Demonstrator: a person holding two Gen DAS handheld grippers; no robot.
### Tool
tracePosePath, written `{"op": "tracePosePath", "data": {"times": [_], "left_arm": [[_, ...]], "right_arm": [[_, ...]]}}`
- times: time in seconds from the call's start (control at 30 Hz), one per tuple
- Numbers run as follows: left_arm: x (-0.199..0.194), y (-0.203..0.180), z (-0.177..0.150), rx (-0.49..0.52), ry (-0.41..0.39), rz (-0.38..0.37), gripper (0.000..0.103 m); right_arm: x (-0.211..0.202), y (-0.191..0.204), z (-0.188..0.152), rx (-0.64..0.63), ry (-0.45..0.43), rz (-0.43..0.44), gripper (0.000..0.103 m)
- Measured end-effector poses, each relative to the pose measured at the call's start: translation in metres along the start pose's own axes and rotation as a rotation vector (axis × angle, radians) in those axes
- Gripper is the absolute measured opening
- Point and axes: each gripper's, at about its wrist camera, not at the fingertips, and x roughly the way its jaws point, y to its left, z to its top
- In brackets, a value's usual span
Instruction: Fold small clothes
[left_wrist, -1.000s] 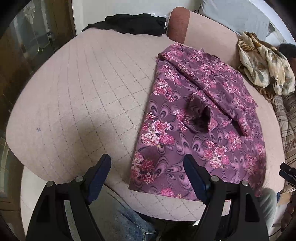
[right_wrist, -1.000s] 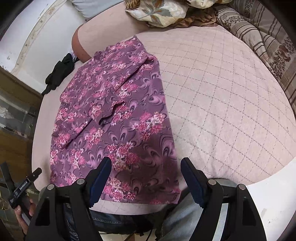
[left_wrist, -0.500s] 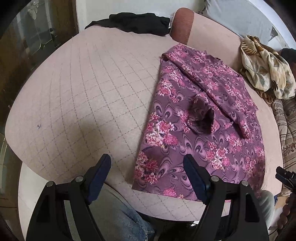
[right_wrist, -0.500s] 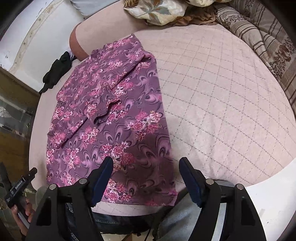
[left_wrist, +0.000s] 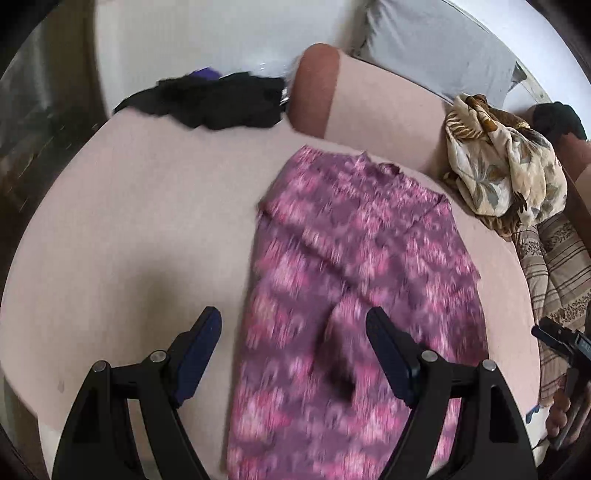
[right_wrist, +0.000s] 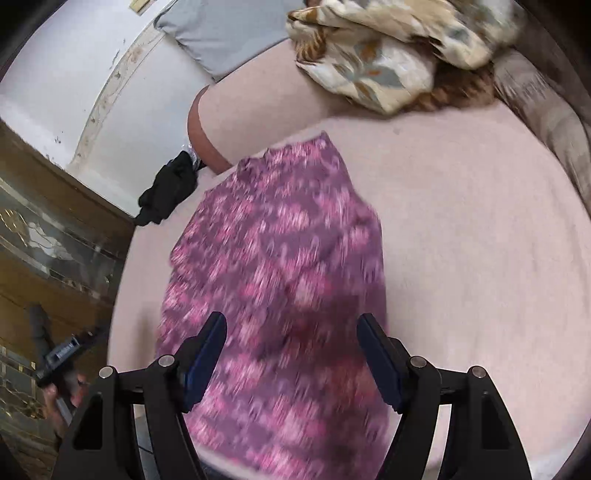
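While your two grippers, left gripper (left_wrist: 293, 326) and right gripper (right_wrist: 291, 330), hover wide and empty, one purple floral cloth garment (left_wrist: 354, 280) lies flat on the pink quilted bed (left_wrist: 147, 229); one black garment (left_wrist: 218, 101) sits beyond it.

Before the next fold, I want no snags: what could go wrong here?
The purple floral garment has a loose sleeve bunched on top, so folding over it may trap a lump. Its near hem hangs at the pink quilted bed's edge, so a tug could slide it off. Both open tongs, left and right, appear to be in motion, with blurred views making grasps easy to misplace.
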Motion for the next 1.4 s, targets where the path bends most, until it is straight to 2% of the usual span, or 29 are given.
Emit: {"op": "tracePosePath", "data": {"times": [0.03,0.1,0.13,0.23,0.33,0.43,0.5,0.6,0.67,0.73,0.83,0.87,0.93,0.97,1.07,1.1,1.13,1.17,1.23,1.4], "left_arm": [[0.012,-0.002,0.015,0.012,-0.017,0.006,0.08],[0.039,-0.003,0.05,0.02,-0.023,0.021,0.08],[0.051,-0.002,0.064,0.022,-0.018,0.021,0.08],[0.103,-0.002,0.11,0.035,0.019,0.033,0.08],[0.159,-0.004,0.136,0.031,0.071,0.043,0.08],[0.212,-0.003,0.163,-0.006,0.113,0.023,0.08],[0.248,-0.001,0.18,-0.035,0.155,0.007,0.08],[0.298,-0.002,0.201,-0.017,0.226,0.017,0.08],[0.302,-0.007,0.212,0.007,0.183,0.043,0.079],[0.307,-0.011,0.224,-0.011,0.17,0.002,0.069],[0.317,-0.017,0.228,-0.06,0.159,0.064,0.067],[0.316,-0.022,0.227,-0.054,0.146,0.061,0.063],[0.314,-0.029,0.224,-0.046,0.155,0.0,0.031],[0.313,-0.03,0.222,-0.046,0.158,0.0,0.03],[0.316,-0.026,0.221,-0.045,0.164,0.018,0.019],[0.316,-0.022,0.221,-0.07,0.166,-0.004,0.011],[0.315,-0.017,0.223,-0.095,0.173,-0.037,0.008],[0.312,-0.012,0.224,-0.113,0.177,-0.063,0.008],[0.292,-0.004,0.226,-0.148,0.14,-0.117,0.007],[0.201,-0.009,0.206,-0.102,0.011,-0.154,0.007]], "right_arm": [[0.014,-0.005,0.013,0.014,0.022,0.02,0.078],[0.043,-0.02,0.037,0.104,0.089,0.134,0.077],[0.059,-0.025,0.053,0.123,0.112,0.156,0.076],[0.095,-0.026,0.093,0.041,0.112,0.04,0.075],[0.133,-0.037,0.13,0.051,0.128,0.068,0.073],[0.172,-0.046,0.167,0.027,0.123,0.016,0.071],[0.195,-0.055,0.192,0.037,0.13,0.017,0.069],[0.227,-0.061,0.221,0.047,0.138,0.022,0.069],[0.246,-0.062,0.239,0.032,0.139,-0.012,0.068],[0.259,-0.062,0.253,0.023,0.129,-0.01,0.067],[0.264,-0.061,0.262,0.024,0.116,-0.033,0.055],[0.263,-0.062,0.261,0.036,0.113,-0.034,0.05],[0.263,-0.06,0.259,0.03,0.121,-0.025,0.035],[0.264,-0.059,0.256,0.014,0.132,-0.024,0.027],[0.268,-0.058,0.253,-0.003,0.151,-0.019,0.024],[0.269,-0.058,0.254,0.0,0.152,-0.021,0.02],[0.27,-0.058,0.255,-0.002,0.154,-0.025,0.013],[0.272,-0.057,0.256,-0.002,0.163,-0.032,0.009],[0.265,-0.055,0.256,-0.002,0.166,-0.031,0.009],[0.193,-0.034,0.24,-0.048,0.08,0.035,0.009]]}}
